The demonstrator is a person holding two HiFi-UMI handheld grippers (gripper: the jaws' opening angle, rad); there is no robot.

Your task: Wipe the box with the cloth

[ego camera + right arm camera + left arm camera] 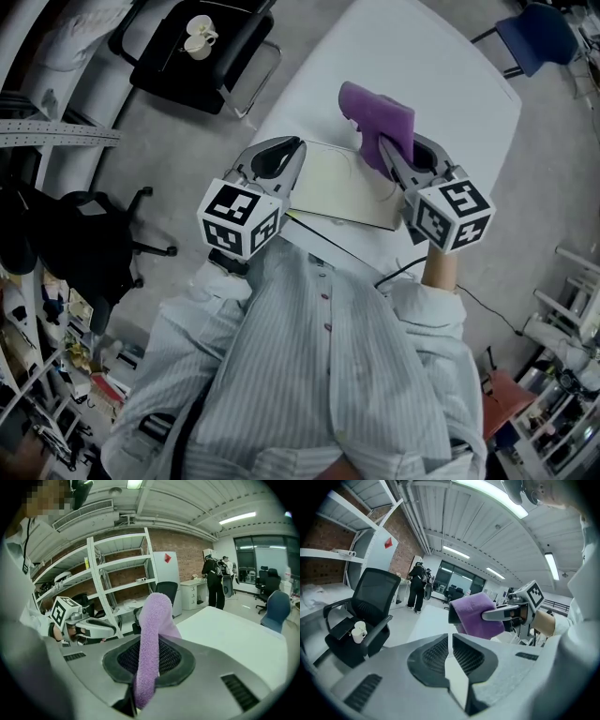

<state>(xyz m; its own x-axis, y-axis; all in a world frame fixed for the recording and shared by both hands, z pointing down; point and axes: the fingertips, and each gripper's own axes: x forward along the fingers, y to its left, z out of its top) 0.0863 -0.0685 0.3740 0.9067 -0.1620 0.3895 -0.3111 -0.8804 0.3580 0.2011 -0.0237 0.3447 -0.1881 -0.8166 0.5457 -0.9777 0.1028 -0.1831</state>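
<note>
Only the head view shows the box [342, 183]. The right gripper [392, 155] pinches the purple cloth [377, 112] above it. The left gripper [295, 150], jaws pressed together, is beside it.

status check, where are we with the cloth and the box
Left gripper shut, beside the box left edge. Right gripper shut on the cloth, at the box's far right corner. Box top bare.
</note>
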